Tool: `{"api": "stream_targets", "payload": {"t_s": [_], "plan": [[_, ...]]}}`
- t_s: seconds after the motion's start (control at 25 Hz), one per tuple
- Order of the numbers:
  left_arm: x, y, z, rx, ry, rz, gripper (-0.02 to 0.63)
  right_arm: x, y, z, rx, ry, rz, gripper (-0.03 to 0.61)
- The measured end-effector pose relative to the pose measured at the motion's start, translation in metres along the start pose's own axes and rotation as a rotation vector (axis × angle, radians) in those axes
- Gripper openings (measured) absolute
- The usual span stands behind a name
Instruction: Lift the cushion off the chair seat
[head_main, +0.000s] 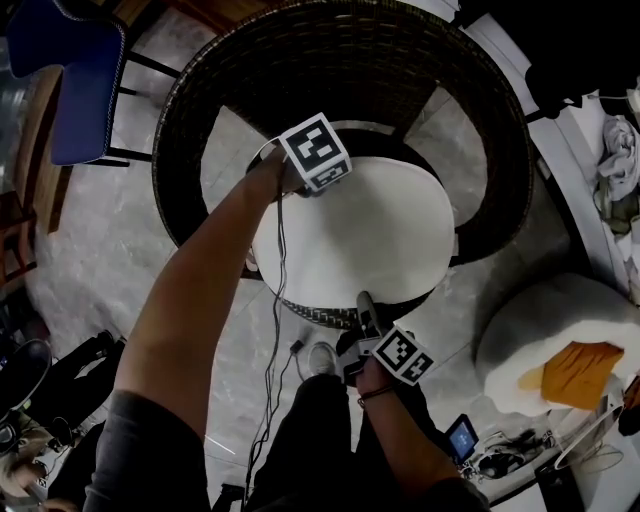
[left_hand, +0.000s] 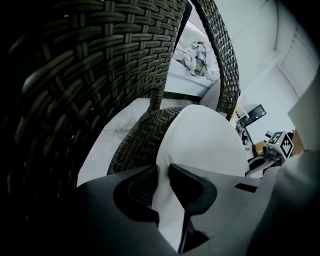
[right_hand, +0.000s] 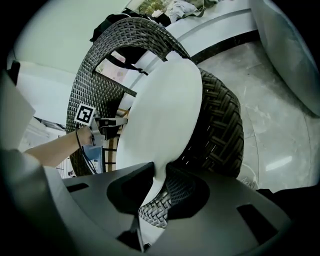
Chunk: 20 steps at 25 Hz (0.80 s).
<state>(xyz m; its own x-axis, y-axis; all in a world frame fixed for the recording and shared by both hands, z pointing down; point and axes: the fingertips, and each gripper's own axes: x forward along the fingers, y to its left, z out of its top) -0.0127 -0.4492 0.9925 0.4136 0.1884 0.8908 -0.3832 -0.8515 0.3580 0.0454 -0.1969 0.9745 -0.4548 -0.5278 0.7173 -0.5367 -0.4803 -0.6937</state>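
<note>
From the head view, the white round cushion (head_main: 365, 230) lay on the seat of the dark wicker chair (head_main: 200, 110). You had your left gripper (head_main: 292, 190) at the cushion's far left edge and your right gripper (head_main: 366, 305) at its near edge, opposite each other across the cushion. A blue chair (head_main: 75, 85) stood off at the upper left.

In the left gripper view, your left gripper (left_hand: 164, 174) had its jaws drawn narrow, pinching the cushion's (left_hand: 202, 142) white rim between the pads. The woven seat edge (left_hand: 142, 135) curved just beside it.

In the right gripper view, your right gripper (right_hand: 159, 172) likewise stood narrow, clamped on the cushion's (right_hand: 160, 110) thin edge. The wicker seat rim (right_hand: 220, 125) showed directly beneath, and the cushion rested on it.
</note>
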Motion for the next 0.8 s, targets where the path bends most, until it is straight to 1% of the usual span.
{"api": "stream_targets", "payload": {"t_s": [0.12,0.24,0.36,0.56,0.8], "plan": [[-0.003,-0.002,0.0,0.023,0.003,0.022,0.061,-0.003,0.002,0.0,-0.005,-0.009,0.002,0.065],[-0.011,-0.004,0.002,0.044,0.003,0.056,0.05,-0.006,0.01,0.003,-0.026,-0.018,0.017,0.06],[-0.027,-0.003,0.007,0.054,-0.017,0.086,0.048,-0.01,0.022,0.007,-0.046,-0.027,0.041,0.057],[-0.068,-0.017,0.017,0.07,-0.04,0.106,0.048,-0.032,0.045,0.007,-0.068,-0.04,0.069,0.057],[-0.133,-0.038,0.041,0.119,-0.08,0.172,0.048,-0.061,0.085,0.009,-0.094,-0.08,0.12,0.057]]}}
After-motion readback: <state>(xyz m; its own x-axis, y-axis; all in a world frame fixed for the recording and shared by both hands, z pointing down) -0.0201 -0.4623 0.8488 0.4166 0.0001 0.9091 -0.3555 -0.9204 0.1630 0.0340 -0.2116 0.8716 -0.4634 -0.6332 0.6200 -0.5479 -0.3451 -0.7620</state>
